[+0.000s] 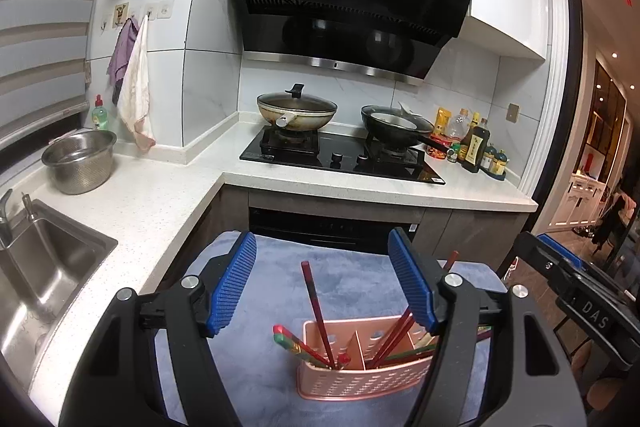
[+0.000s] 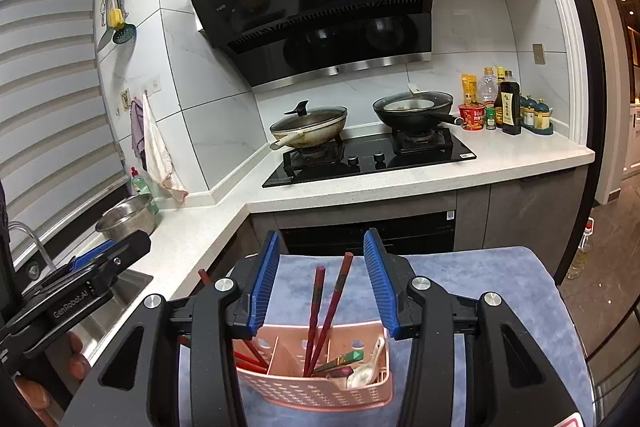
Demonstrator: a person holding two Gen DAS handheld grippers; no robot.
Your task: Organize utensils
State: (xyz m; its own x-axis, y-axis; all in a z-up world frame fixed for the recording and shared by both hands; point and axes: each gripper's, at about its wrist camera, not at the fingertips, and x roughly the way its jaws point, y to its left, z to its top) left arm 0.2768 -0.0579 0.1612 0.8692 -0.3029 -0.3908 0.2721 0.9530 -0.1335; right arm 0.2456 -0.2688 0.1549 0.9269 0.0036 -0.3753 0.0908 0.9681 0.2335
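A pink perforated utensil basket stands on a blue-grey cloth just below both grippers. My left gripper is open above it. A single red chopstick leans up between its blue pads without touching them. More red chopsticks stand in the compartment to the right. My right gripper is open too, and two red chopsticks rise between its pads, free of both. A white spoon and green-tipped chopsticks lie in the basket's right end.
A steel sink and a steel colander sit on the white counter to the left. Beyond are a black hob with two pans, and condiment bottles. A doorway opens on the right. A hand holds the left gripper.
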